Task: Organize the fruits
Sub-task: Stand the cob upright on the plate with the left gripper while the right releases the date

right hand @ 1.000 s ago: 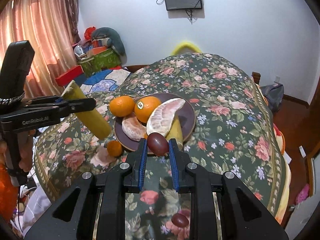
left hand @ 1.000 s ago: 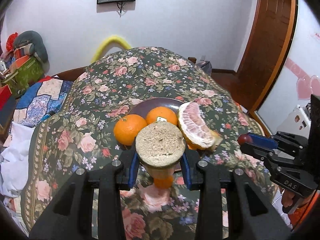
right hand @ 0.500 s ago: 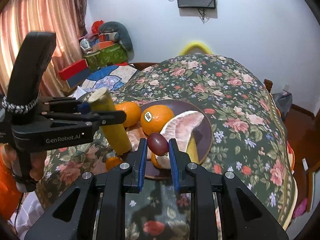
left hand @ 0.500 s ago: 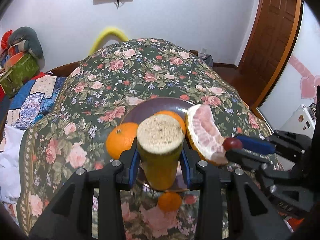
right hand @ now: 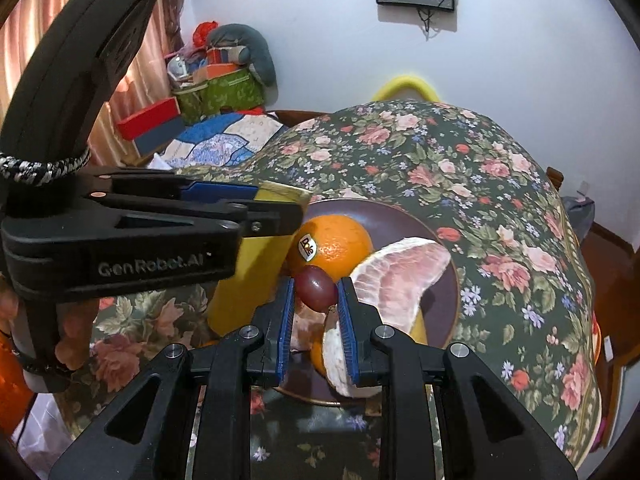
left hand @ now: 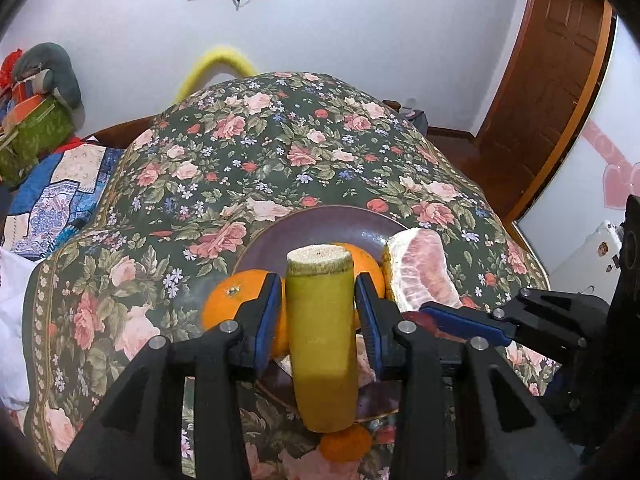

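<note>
My left gripper is shut on a yellow-green cut stalk, a thick cylinder with a pale fibrous top, held over the near rim of the dark plate. My right gripper is shut on a dark red grape, also over the plate. On the plate lie an orange with a sticker, a pomelo wedge and peeled segments. Another orange sits at the plate's left rim. The left gripper with the stalk fills the left of the right wrist view.
A small mandarin lies on the floral cloth in front of the plate. The right gripper's blue finger crosses just right of the stalk. Boxes and cushions pile up at the far left; a wooden door stands at the right.
Both grippers have moved forward and down toward the plate with their loads. The stalk now covers more of the oranges, and the grape sits right in front of the stickered orange.
</note>
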